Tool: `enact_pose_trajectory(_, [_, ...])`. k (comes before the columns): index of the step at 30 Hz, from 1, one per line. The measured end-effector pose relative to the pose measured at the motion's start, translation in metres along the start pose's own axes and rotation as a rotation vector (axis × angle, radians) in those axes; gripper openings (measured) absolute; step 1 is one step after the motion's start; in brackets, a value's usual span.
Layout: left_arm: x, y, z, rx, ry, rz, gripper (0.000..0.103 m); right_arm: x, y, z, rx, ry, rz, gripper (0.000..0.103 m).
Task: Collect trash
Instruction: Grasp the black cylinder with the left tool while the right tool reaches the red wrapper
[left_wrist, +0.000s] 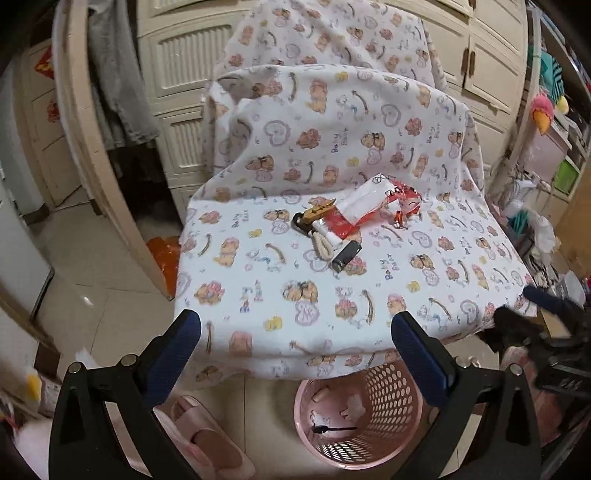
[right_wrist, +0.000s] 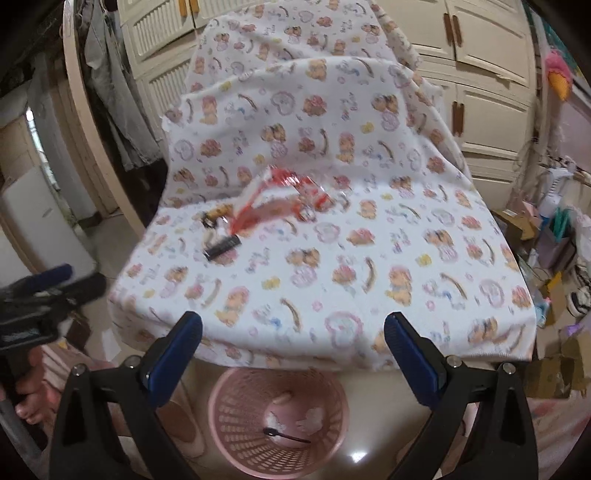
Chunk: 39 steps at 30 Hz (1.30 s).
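Both grippers hover w/ fingers wide apart, holding nothing: left gripper (left_wrist: 295, 332), right gripper (right_wrist: 293, 332), each over the near edge of a cloth (left_wrist: 258, 273)-draped surface. Trash sits mid-cloth: red-white wrapper (left_wrist: 369, 206), a dark lighter (left_wrist: 345, 256) just in front; small items btwn them hard to make out. Right view blurred, wrapper (right_wrist: 284, 199) smeared. Pink basket (left_wrist: 399, 398) on floor below the edge, partly hidden by cloth, bits of litter inside.

Red wrapper (right_wrist: 284, 199) on bear-print cloth (right_wrist: 369, 258), pink basket (right_wrist: 236, 435) below.
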<state>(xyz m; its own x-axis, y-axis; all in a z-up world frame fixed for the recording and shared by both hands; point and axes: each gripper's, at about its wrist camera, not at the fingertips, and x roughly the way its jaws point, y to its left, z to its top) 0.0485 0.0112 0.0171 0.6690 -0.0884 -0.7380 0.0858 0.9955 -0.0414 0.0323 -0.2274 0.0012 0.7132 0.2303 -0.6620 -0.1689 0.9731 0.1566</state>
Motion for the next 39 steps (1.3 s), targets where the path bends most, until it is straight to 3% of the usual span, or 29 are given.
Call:
enact_pose_trajectory(7, [0.022,-0.004,0.023,0.062,-0.036,-0.026,0.101,0.000,-0.004,0.056,-0.084,-0.015,0.022,0.100])
enact_pose_trajectory(10, [0.043,-0.007,0.021,0.054,-0.019,-0.060,0.088,0.010,-0.012,0.065,-0.097,-0.022,0.008,0.100])
enact_pose_trajectory(14, [0.075,-0.006,0.017,-0.015,0.063,-0.089,0.070,0.037,-0.026,0.056,-0.085,-0.006,0.001,0.100])
enact_pose_trajectory(18, [0.093,-0.014,0.027,-0.008,0.070,-0.106,0.062,0.068,-0.035,0.051,-0.017,0.083,0.040,0.100])
enact_pose_trajectory(26, [0.122,-0.033,0.035,0.012,0.085,-0.130,0.045,0.071,-0.025,0.060,-0.082,0.055,0.047,0.100])
enact_pose_trajectory(29, [0.139,-0.038,0.045,0.024,0.099,-0.085,0.029,0.074,-0.025,0.060,-0.080,0.061,0.044,0.100])
enact_pose_trajectory(33, [0.142,-0.045,0.044,0.024,0.117,-0.136,0.029,0.073,-0.033,0.060,-0.060,0.054,0.018,0.100])
enact_pose_trajectory(36, [0.146,-0.049,0.043,0.045,0.127,-0.119,0.029,0.074,-0.043,0.063,-0.025,0.056,0.019,0.100])
enact_pose_trajectory(37, [0.146,-0.048,0.043,0.040,0.134,-0.124,0.026,0.075,-0.045,0.063,-0.017,0.057,0.014,0.100])
enact_pose_trajectory(38, [0.145,-0.047,0.044,0.029,0.142,-0.129,0.013,0.076,-0.048,0.064,-0.007,0.058,0.009,0.100])
enact_pose_trajectory(39, [0.143,-0.044,0.044,0.010,0.150,-0.137,0.012,0.076,-0.049,0.064,0.001,0.059,0.006,0.100])
